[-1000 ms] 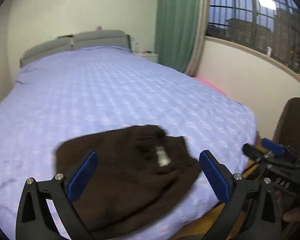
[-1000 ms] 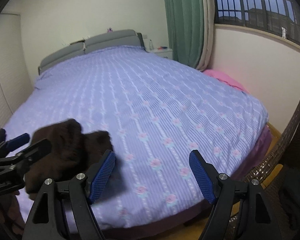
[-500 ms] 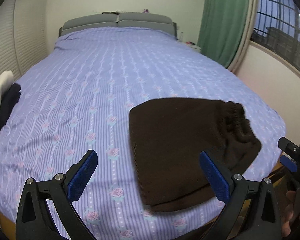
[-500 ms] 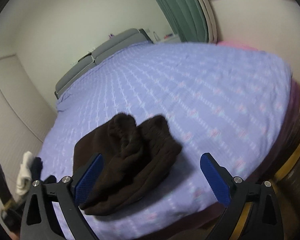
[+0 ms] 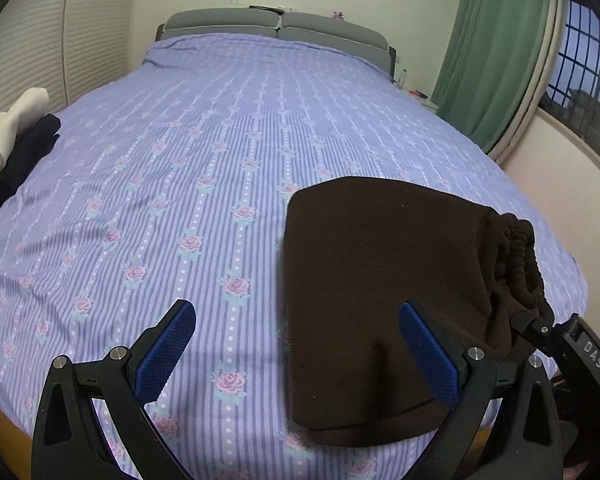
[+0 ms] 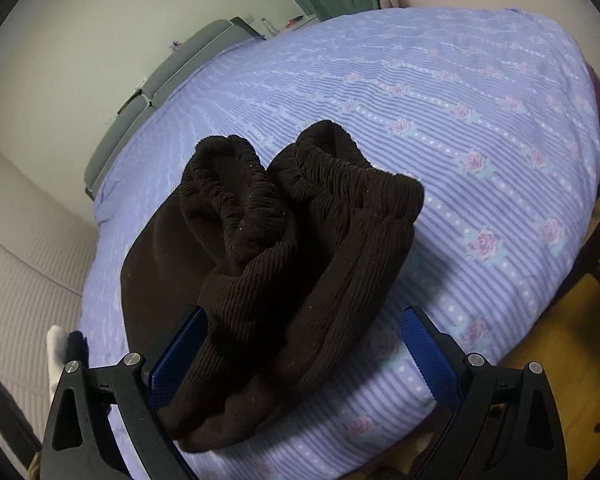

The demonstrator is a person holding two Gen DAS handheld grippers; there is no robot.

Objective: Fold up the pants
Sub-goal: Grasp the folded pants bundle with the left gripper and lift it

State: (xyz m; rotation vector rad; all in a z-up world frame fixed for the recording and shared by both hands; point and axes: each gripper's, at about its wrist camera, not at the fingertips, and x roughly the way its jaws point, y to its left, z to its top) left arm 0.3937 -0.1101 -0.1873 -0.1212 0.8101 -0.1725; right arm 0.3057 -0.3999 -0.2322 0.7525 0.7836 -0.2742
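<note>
— Where do we see the pants [image 5: 384, 280] now?

— They lie folded on the purple bedspread [image 5: 204, 152], near the foot edge of the bed, with the elastic waistband [image 6: 236, 192] bunched up at one end.

— And our two tools?

— Our left gripper [image 5: 300, 352] has its jaws wide apart and holds nothing. Our right gripper [image 6: 304, 348] is also spread; the dark cloth lies between its pads [image 6: 428, 352], but they do not close on it.

— Anything else?

— Folded white and dark clothes [image 5: 16, 136] rest at the far side.
</note>
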